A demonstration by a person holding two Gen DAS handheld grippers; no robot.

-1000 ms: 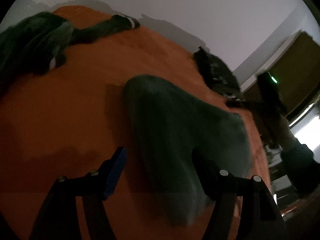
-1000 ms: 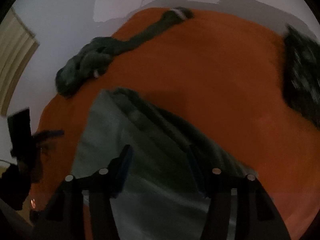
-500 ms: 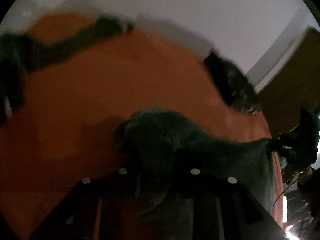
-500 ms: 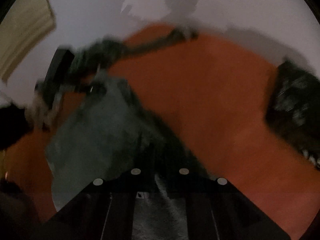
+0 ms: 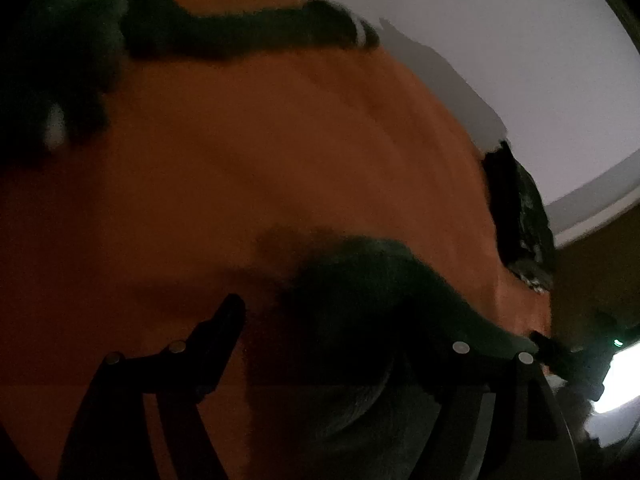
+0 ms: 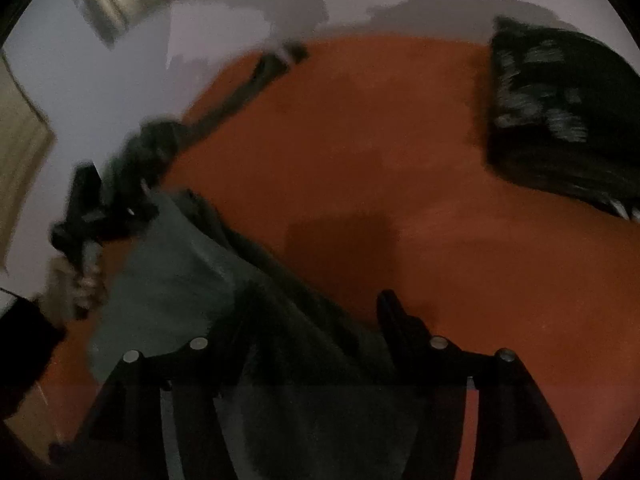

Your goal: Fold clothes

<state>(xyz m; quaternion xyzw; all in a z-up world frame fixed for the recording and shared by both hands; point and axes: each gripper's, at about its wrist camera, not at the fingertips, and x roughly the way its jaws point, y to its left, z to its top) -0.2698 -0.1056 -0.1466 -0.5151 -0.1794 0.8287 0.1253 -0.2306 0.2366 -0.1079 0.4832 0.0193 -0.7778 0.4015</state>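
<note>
A dark green garment lies on the orange surface, bunched right in front of my left gripper. Its jaws are opening; cloth lies between them and covers the right finger, and the left finger stands free. In the right wrist view the same garment shows grey-green and spread out. My right gripper is opening over it, the right finger bare and the left one under cloth. The pads press on nothing that I can see.
A second dark green garment lies crumpled at the far left, one sleeve stretched out. A dark patterned folded piece sits at the far right. A pale wall rises behind. The other gripper and a hand show at the left.
Both grippers were apart, shut on the green garment half a second ago, and now stand apart again. The garment has been drawn along the orange surface and lies lower and more bunched.
</note>
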